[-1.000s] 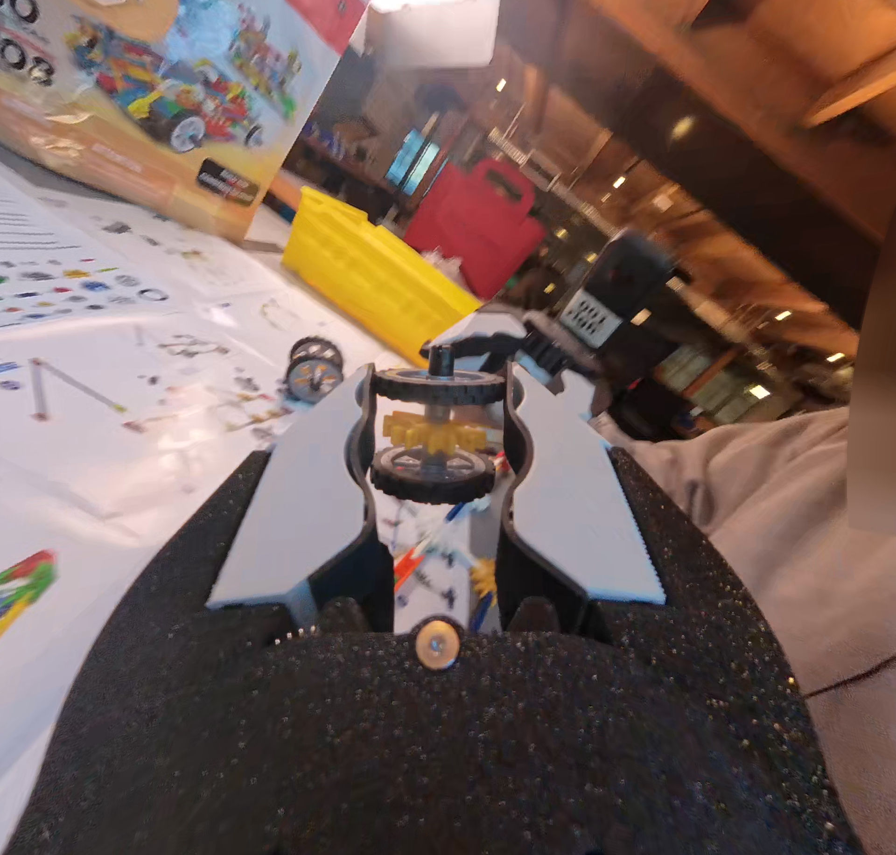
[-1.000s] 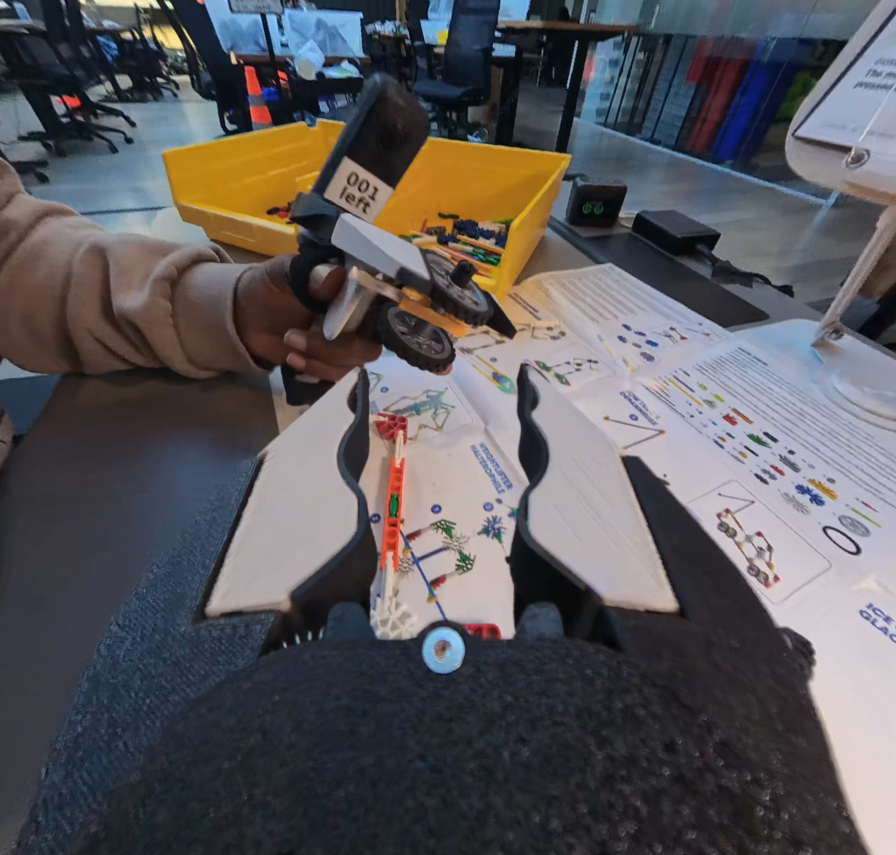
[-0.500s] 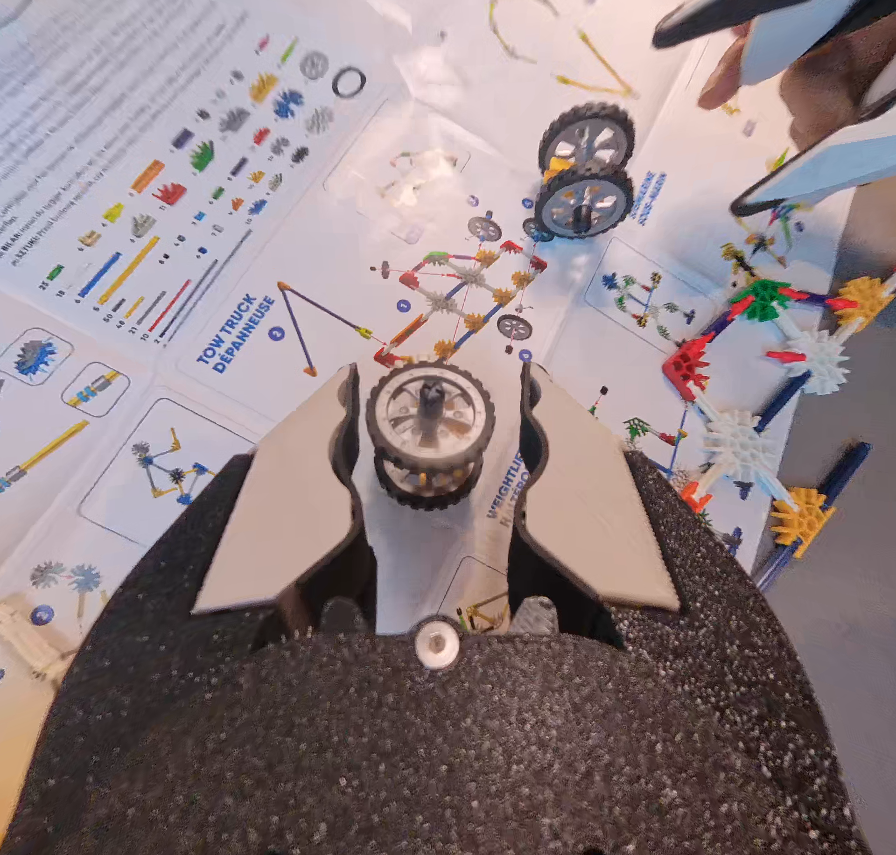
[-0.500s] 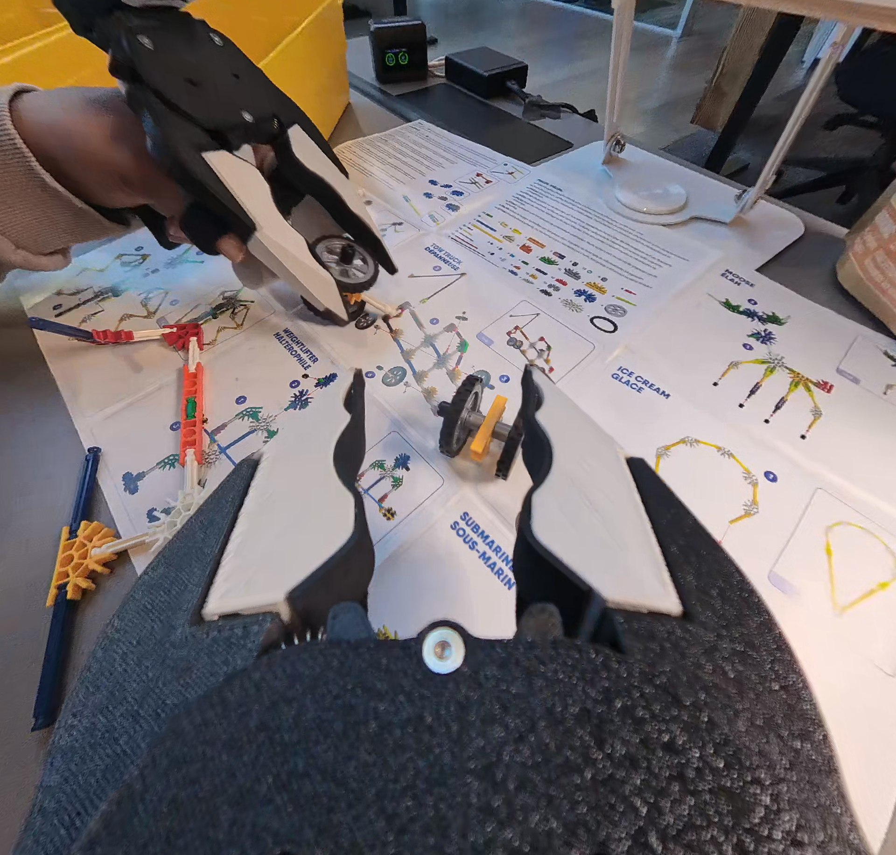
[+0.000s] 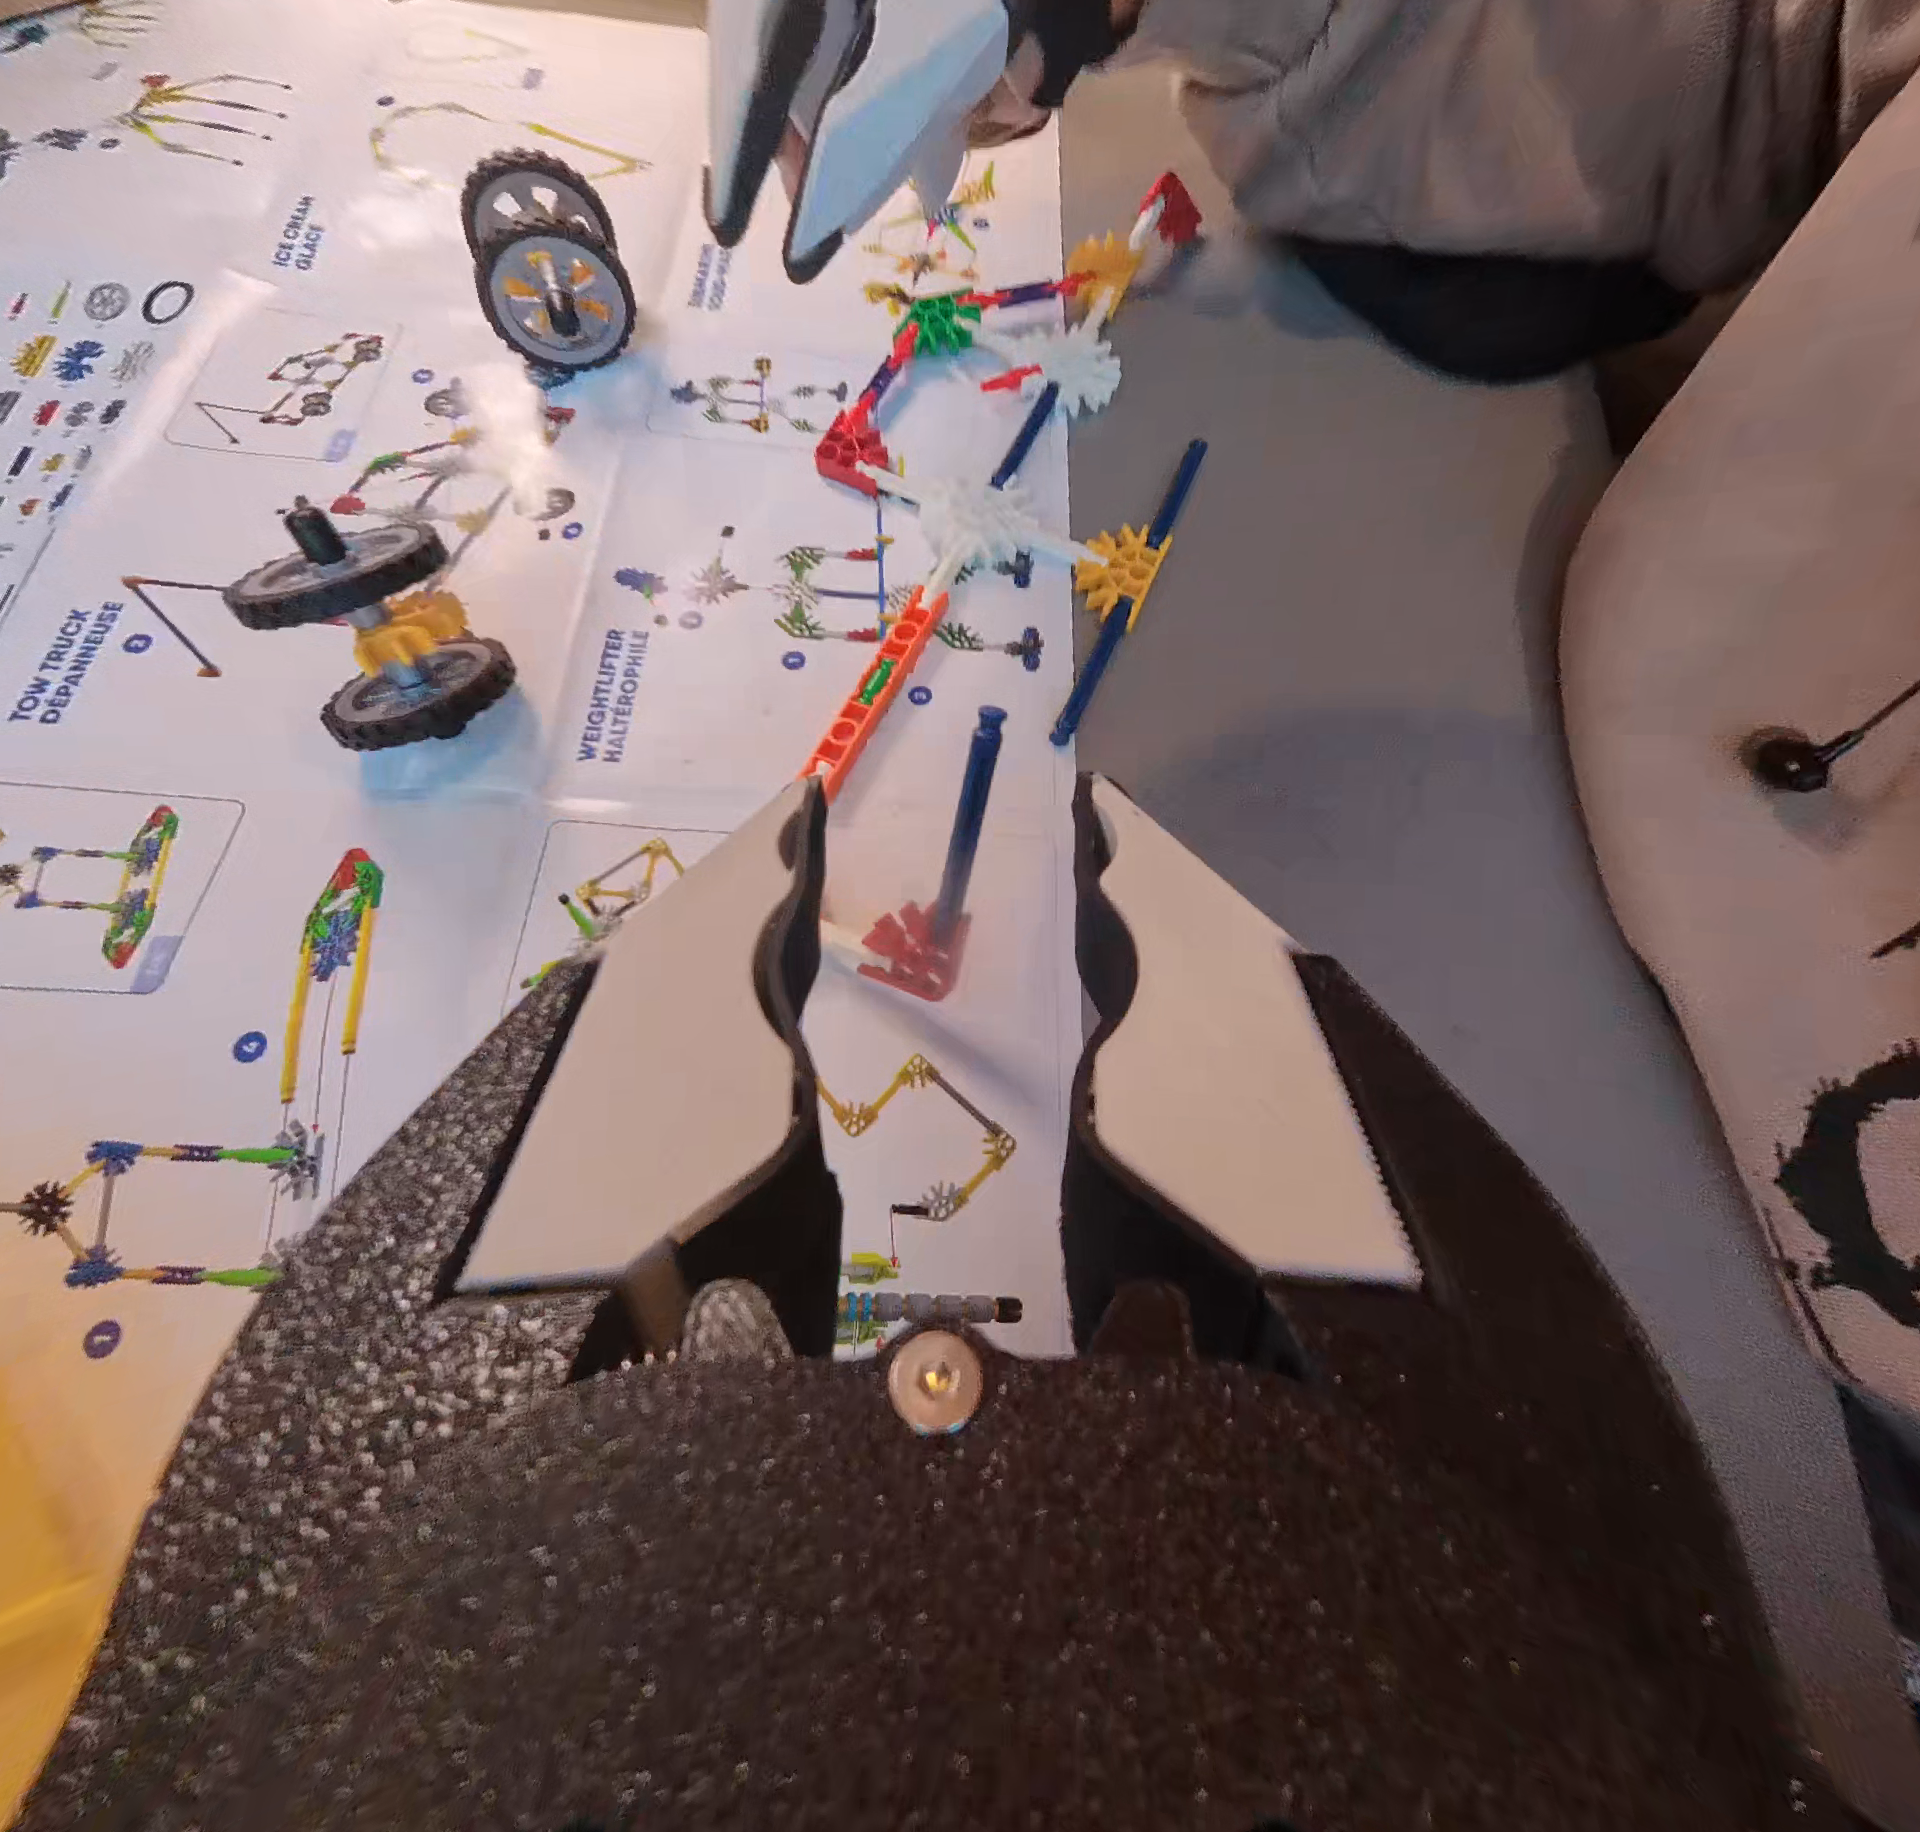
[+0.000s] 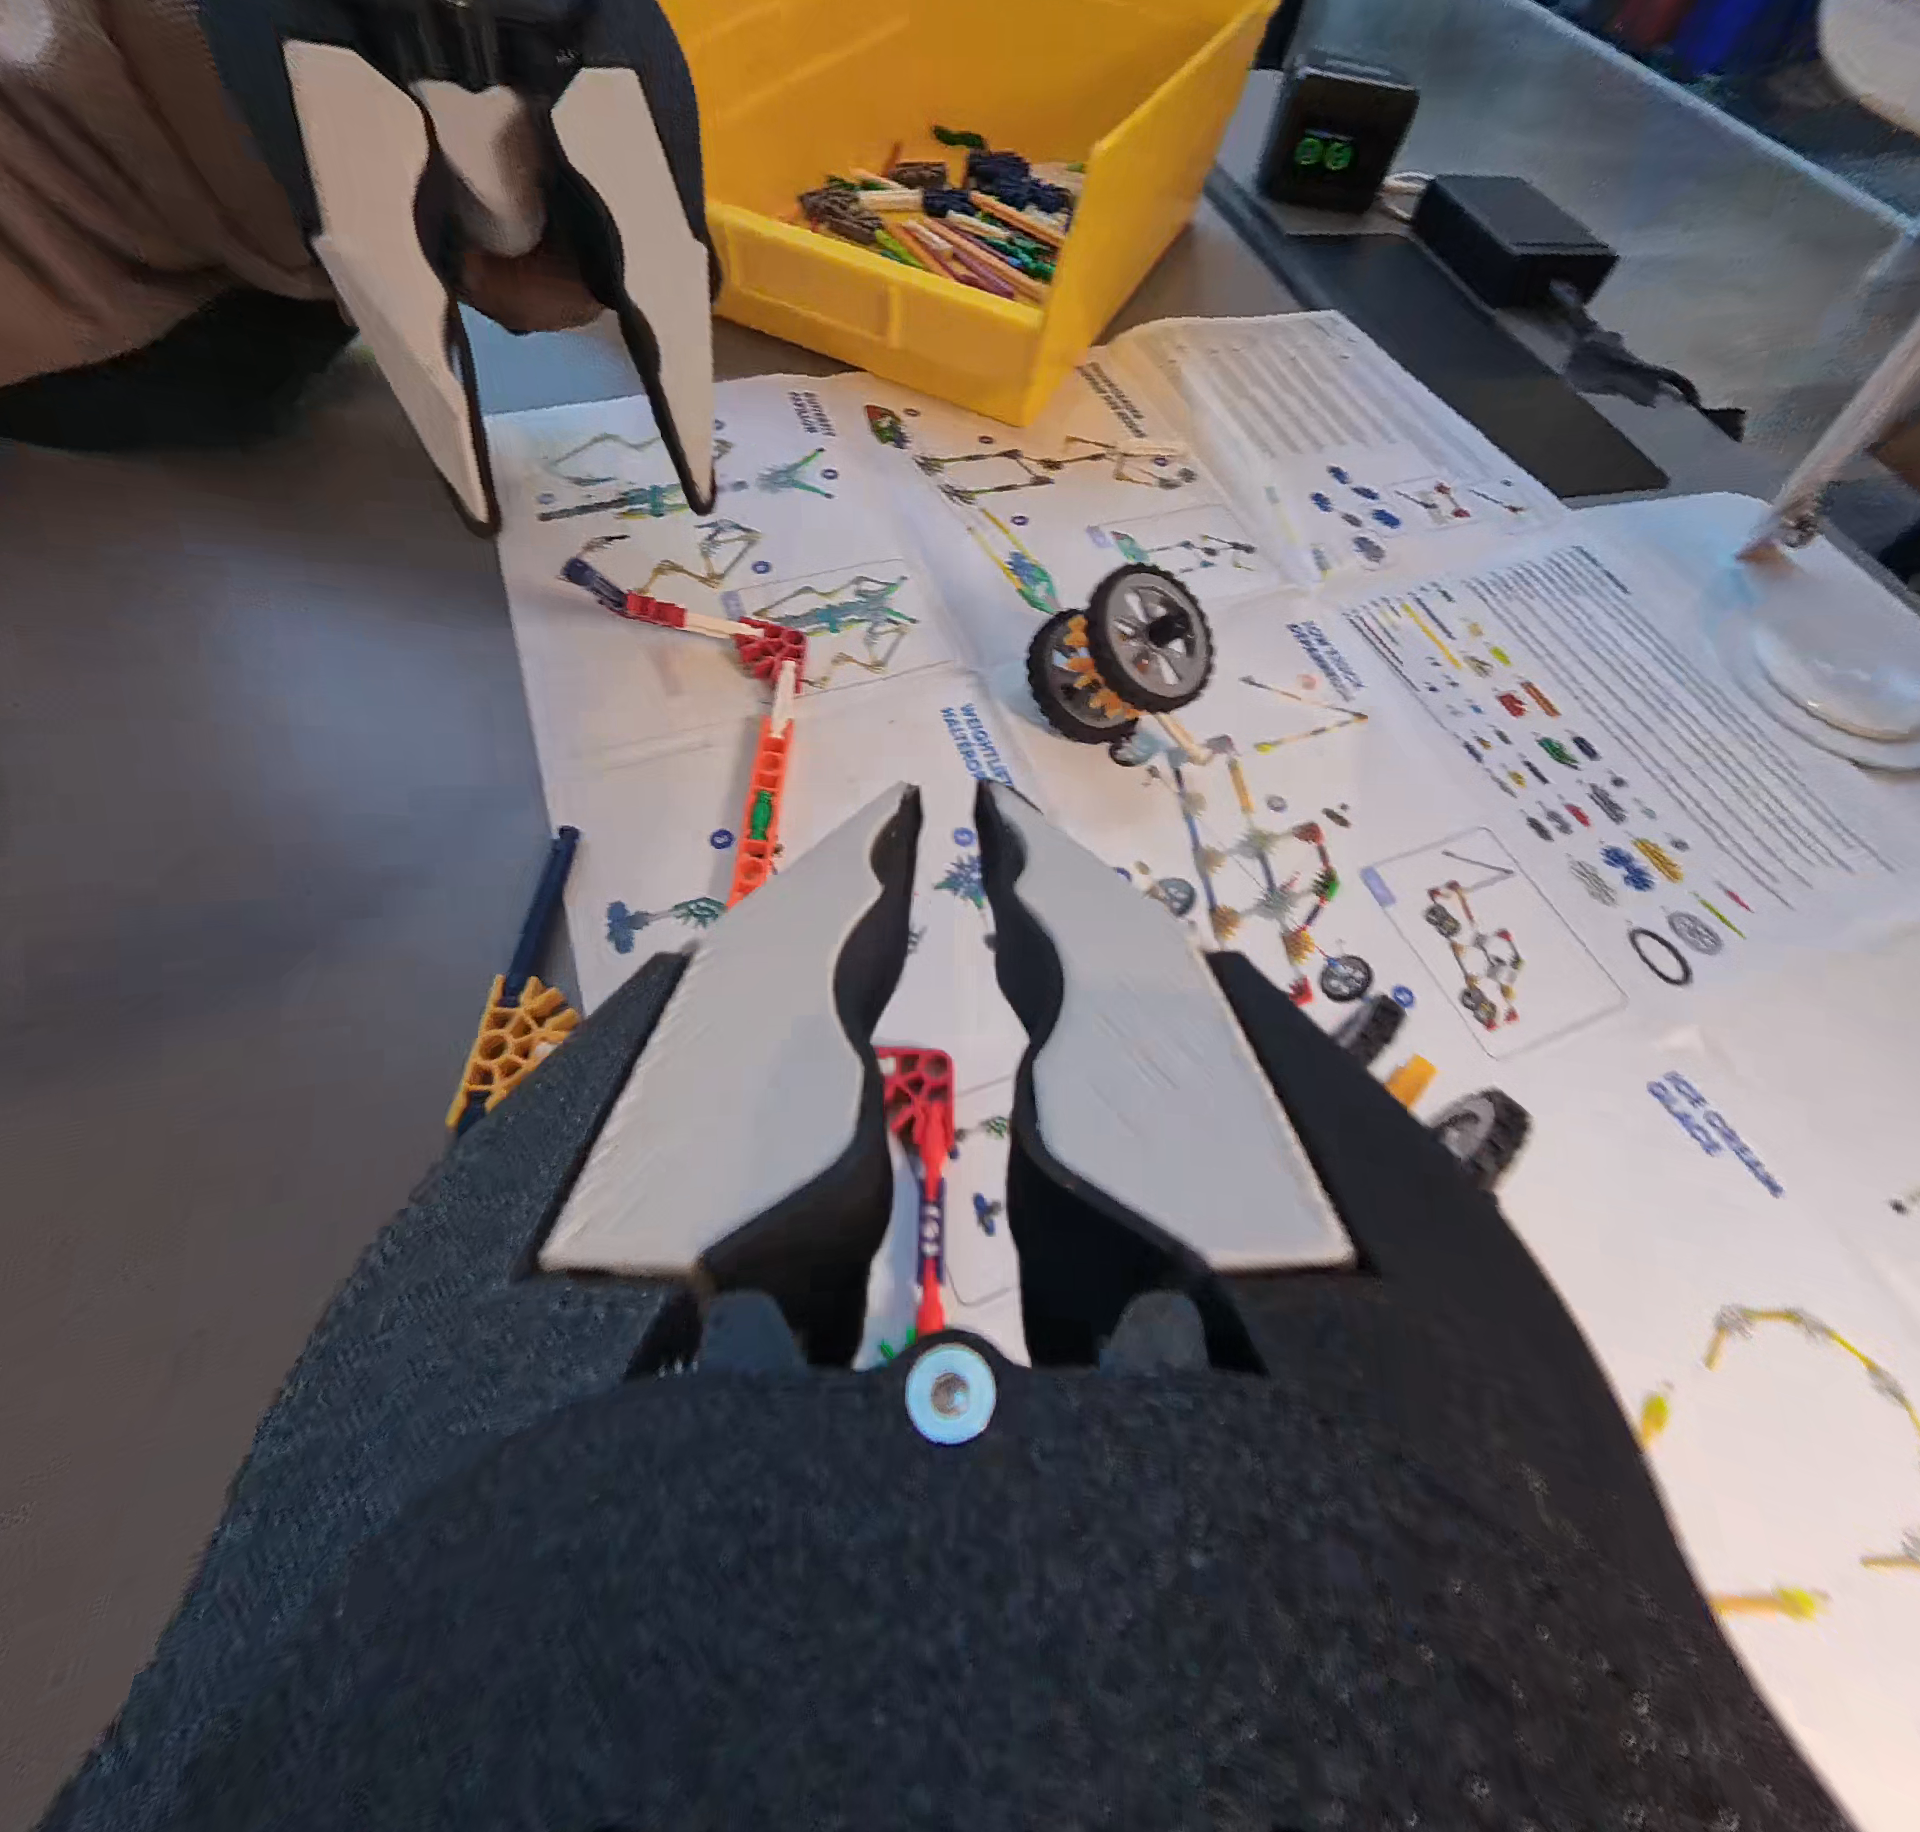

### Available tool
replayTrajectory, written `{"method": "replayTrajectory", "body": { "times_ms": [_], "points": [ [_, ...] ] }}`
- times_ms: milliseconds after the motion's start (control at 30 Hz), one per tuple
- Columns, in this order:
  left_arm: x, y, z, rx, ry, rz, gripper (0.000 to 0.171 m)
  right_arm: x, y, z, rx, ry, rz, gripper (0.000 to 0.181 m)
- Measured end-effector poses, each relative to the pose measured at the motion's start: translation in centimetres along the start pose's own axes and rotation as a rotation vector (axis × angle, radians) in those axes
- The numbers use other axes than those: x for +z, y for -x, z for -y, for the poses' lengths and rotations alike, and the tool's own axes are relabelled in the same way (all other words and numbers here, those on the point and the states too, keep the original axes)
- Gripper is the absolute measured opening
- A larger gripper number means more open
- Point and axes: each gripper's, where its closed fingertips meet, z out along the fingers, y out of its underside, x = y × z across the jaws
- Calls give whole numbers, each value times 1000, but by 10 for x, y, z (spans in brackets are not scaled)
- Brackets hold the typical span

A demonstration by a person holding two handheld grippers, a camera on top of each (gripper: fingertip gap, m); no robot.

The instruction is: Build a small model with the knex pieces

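L gripper [image 5: 943,795], smooth pale wavy-edged fingers spread w/ nothing between, hangs over the paper instruction sheet [image 5: 436,847] near its edge, above a thin blue rod [image 5: 966,816] plugged into a red toothed connector [image 5: 914,946]. R gripper [image 6: 945,806], tips nearly pressed together & empty, hovers mid-sheet by an orange slotted bar [image 6: 764,816]. A knobby-tyred wheel pair [image 6: 1127,665] stands on the sheet; glossy yellow plastic bin [image 6: 935,307] at the bench's far side.

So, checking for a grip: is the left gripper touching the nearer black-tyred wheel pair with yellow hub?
Apart. Left wrist view: printed sheet shows between the open left gripper and the wheel pair.
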Motion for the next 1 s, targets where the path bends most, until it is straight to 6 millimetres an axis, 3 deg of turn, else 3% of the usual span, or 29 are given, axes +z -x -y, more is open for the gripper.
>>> {"method": "replayTrajectory", "body": {
  "times_ms": [100, 233, 333, 433, 533, 667, 833, 933, 1000],
  "points": [
    [12, -4, -19, 120, 149, 57, 39, 22, 33, 4, -59, 24, 80, 32],
    [19, 6, -49, 151, 286, 101, 19, 52, 74, 20, -115, -4, 155, 38],
    [24, 1, -47, 127, 271, 59, 15, 74, 88, 19, -222, 55, 132, 40],
    [28, -4, -39, 97, 221, 28, 14, 81, 99, 15, -296, 74, 150, 30],
    [30, -8, -31, 72, 175, -2, 14, 78, 101, 17, -386, 49, 129, 11],
    [32, -9, -21, 51, 105, -19, 15, 69, 97, 18, -460, 56, 97, 0],
    [28, -3, -8, 107, 33, 47, 24, 49, 72, 30, -321, -40, 61, 0],
    [32, -3, -8, 129, 39, 63, 17, 44, 66, 32, -243, -76, 70, 0],
    [36, -7, -14, 150, 75, 50, 4, 42, 60, 28, -227, -64, 55, 0]
  ]
}}
